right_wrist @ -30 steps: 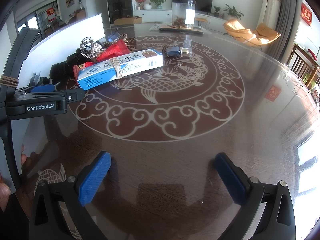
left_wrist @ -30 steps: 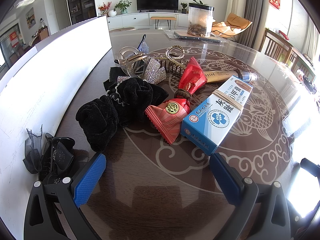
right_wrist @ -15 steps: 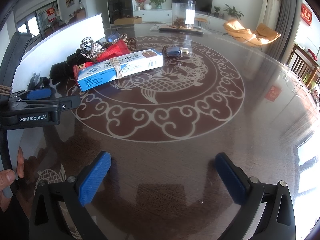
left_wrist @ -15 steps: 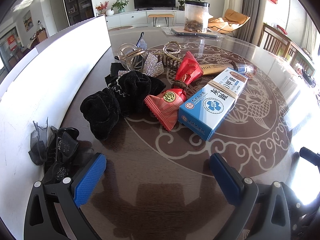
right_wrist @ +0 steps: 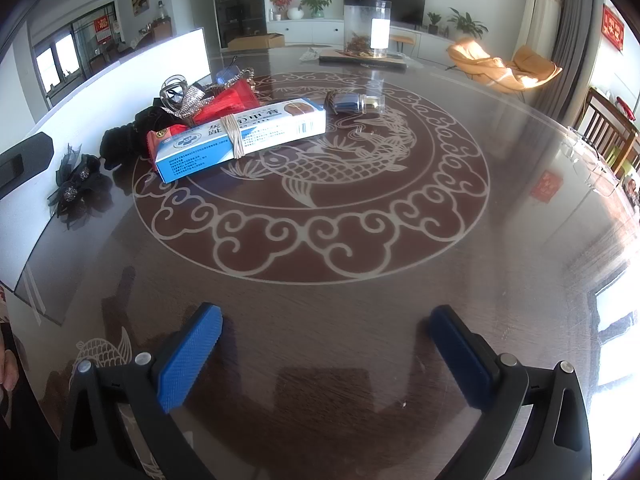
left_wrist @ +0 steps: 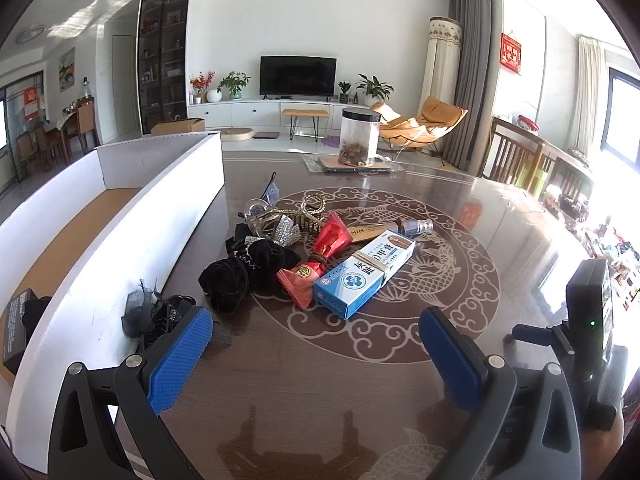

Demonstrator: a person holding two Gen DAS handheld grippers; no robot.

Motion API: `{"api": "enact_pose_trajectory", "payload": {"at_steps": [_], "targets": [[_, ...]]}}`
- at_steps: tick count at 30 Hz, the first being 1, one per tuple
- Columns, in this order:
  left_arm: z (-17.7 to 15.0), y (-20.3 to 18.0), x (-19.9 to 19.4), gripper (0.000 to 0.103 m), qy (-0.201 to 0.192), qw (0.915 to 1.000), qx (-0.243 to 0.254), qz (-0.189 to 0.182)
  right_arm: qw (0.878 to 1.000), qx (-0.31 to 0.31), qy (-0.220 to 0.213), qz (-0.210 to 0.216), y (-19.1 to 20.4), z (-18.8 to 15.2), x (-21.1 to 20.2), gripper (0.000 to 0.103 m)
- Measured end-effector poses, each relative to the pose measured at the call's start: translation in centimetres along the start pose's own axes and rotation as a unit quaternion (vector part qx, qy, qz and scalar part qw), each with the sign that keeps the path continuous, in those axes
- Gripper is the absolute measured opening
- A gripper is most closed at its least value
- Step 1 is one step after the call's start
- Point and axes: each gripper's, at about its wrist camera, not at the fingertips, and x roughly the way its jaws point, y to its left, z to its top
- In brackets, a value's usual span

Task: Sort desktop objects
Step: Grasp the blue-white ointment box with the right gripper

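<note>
Plainly, with the left gripper [left_wrist: 316, 344] and right gripper [right_wrist: 326, 344] both spread wide and empty, the pile around the blue box [left_wrist: 364, 272] beside the white bin [left_wrist: 120, 248] wanted one-item picks.

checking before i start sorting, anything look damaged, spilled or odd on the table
Nothing looks spilled or broken. The clutter is heaped: the blue and white box, wrapped with a rubber band, lies partly on the red packets, beside black scrunchies. A small bottle lies on its side. Both grippers hang open, empty.
</note>
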Motion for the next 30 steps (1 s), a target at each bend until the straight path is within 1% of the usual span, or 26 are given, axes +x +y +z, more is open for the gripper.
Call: {"api": "enact_pose_trajectory", "payload": {"at_steps": [1, 4, 8, 11, 13, 14, 15, 16, 17, 18, 19, 20, 22, 24, 26, 28, 30], "targets": [[0.0, 0.2, -0.4, 0.103, -0.005, 1.0000, -0.003, 0.004, 1.000, 0.000, 0.000, 0.000, 0.0, 0.0, 0.0, 0.103], [-0.1, 1.4, -1.9, 0.103, -0.029, 0.9988, -0.021, 0.034, 1.000, 0.000, 0.000, 0.000, 0.0, 0.0, 0.0, 0.103], [-0.4, 4.1, -4.1, 0.103, -0.067, 0.9944, -0.072, 0.037, 1.000, 0.000, 0.000, 0.000, 0.0, 0.0, 0.0, 0.103], [-0.4, 5.1, -5.4, 0.103, -0.097, 0.9895, -0.094, 0.051, 1.000, 0.006, -0.006, 0.008, -0.2, 0.0, -0.2, 0.103], [-0.5, 5.4, -5.6, 0.103, -0.112, 0.9865, -0.111, 0.044, 1.000, 0.015, -0.017, 0.021, -0.5, -0.1, -0.6, 0.103], [-0.9, 5.7, -5.3, 0.103, -0.116, 0.9845, -0.129, 0.024, 0.999, 0.020, -0.022, 0.029, -0.8, -0.2, -0.8, 0.103], [-1.4, 6.1, -4.7, 0.103, -0.115, 0.9818, -0.151, -0.006, 0.999, 0.025, -0.022, 0.036, -1.0, -0.2, -0.8, 0.103], [-1.8, 6.3, -3.8, 0.103, -0.106, 0.9804, -0.165, -0.022, 0.998, 0.031, -0.020, 0.042, -1.1, -0.2, -0.8, 0.103], [-1.7, 6.2, -2.6, 0.103, -0.077, 0.9842, -0.159, -0.010, 0.998, 0.034, -0.019, 0.044, -1.2, -0.1, -0.7, 0.103], [-1.5, 5.6, -1.6, 0.103, -0.050, 0.9895, -0.134, 0.026, 0.998, 0.033, -0.018, 0.049, -1.1, 0.1, -0.6, 0.103], [-1.5, 5.1, -1.0, 0.103, -0.037, 0.9911, -0.113, 0.060, 0.998, 0.031, -0.017, 0.059, -1.0, 0.5, -0.5, 0.103], [-1.6, 4.7, -0.8, 0.103, -0.035, 0.9913, -0.106, 0.070, 0.997, 0.029, -0.020, 0.073, -0.9, 1.1, -0.2, 0.103], [-1.6, 4.2, -0.5, 0.103, -0.032, 0.9924, -0.092, 0.076, 0.996, 0.024, -0.023, 0.081, -0.6, 3.2, 0.6, 0.103], [-1.7, 3.7, -0.2, 0.103, -0.023, 0.9927, -0.080, 0.087, 0.995, 0.034, -0.025, 0.093, -0.4, 6.2, 1.9, 0.103], [-1.8, 3.8, 0.0, 0.103, -0.017, 0.9925, -0.082, 0.089, 0.993, 0.055, -0.043, 0.100, -0.5, 9.4, 3.0, 0.103], [-2.1, 4.4, -0.1, 0.103, -0.013, 0.9911, -0.086, 0.100, 0.991, 0.061, -0.055, 0.105, 0.1, 12.6, 4.3, 0.103], [-2.1, 4.7, -0.1, 0.103, -0.010, 0.9899, -0.089, 0.110, 0.993, 0.060, -0.034, 0.095, 1.0, 15.0, 6.3, 0.103]]}}
